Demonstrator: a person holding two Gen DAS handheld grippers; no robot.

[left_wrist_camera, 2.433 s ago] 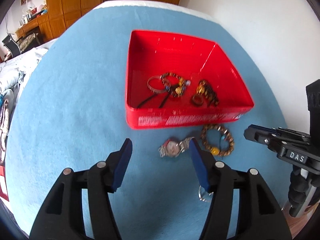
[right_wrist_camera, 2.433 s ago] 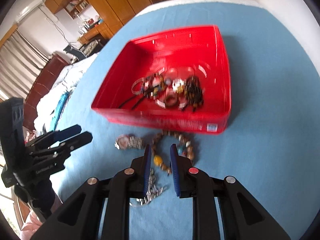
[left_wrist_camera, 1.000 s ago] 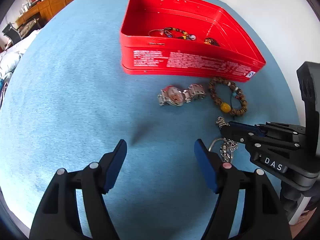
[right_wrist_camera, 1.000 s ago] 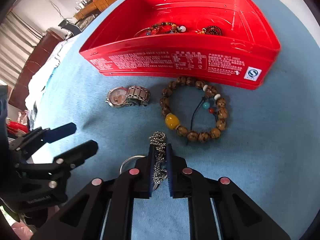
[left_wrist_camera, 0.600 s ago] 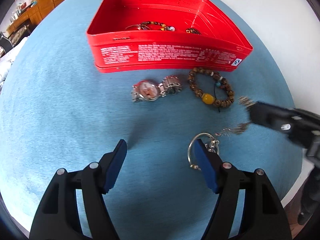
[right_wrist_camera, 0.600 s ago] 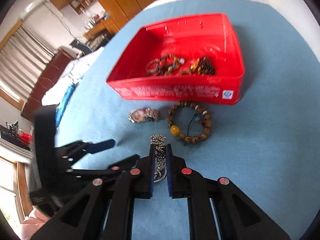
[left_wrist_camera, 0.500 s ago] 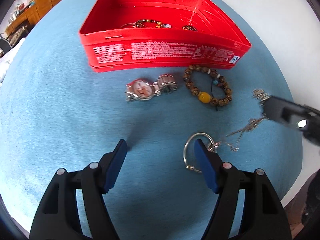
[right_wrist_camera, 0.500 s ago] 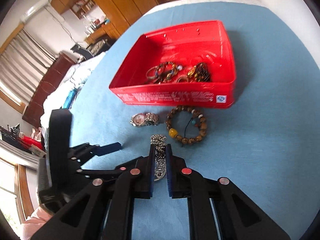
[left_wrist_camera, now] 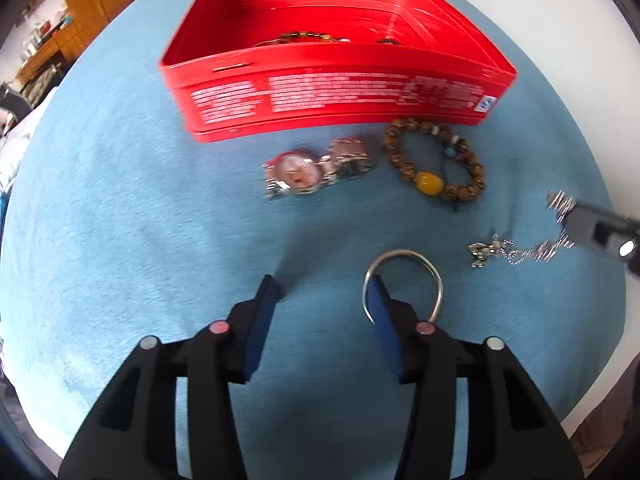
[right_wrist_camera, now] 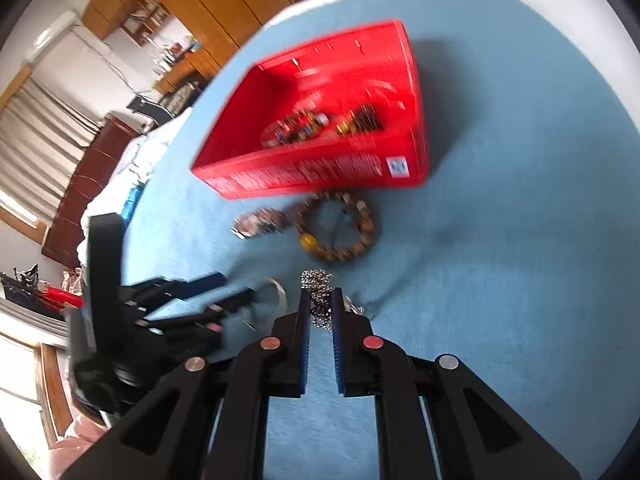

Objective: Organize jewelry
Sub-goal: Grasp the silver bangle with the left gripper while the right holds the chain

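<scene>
- My right gripper [right_wrist_camera: 320, 300] is clamped on the chain [right_wrist_camera: 318, 288]. A bunch of links pokes out past the tips and the rest trails down to the blue cloth [left_wrist_camera: 140, 220]; in the left view its charm end [left_wrist_camera: 486, 250] looks to be on or just off the cloth.
- Risk: the pinch is only on a clump of links near the tips. A jerk could let the chain slide out short of the red tin [left_wrist_camera: 340, 92].
- Risk: the dangling tail could catch the tin's near wall or the bead bracelet [left_wrist_camera: 434, 166], which lies just in front of the tin, and drag it along.
- My left gripper [left_wrist_camera: 322, 294] is half open and its jaws have just been closing, with nothing pressed between them. Its right pad stands inside the silver bangle [left_wrist_camera: 402, 284], and the left pad is out on bare cloth.
- Risk: if these jaws close from here, only one side of the ring sits between them, so thin wire lying flat may slip under the pad or flip away.
- Risk: the pads may pinch the cloth and tug it, shifting the watch [left_wrist_camera: 314, 170] and the bracelet.
- Risk: both grippers are near each other, so the tail could snag on the left tool.
- Watch, bracelet and bangle are all outside the tin, on its near side.
</scene>
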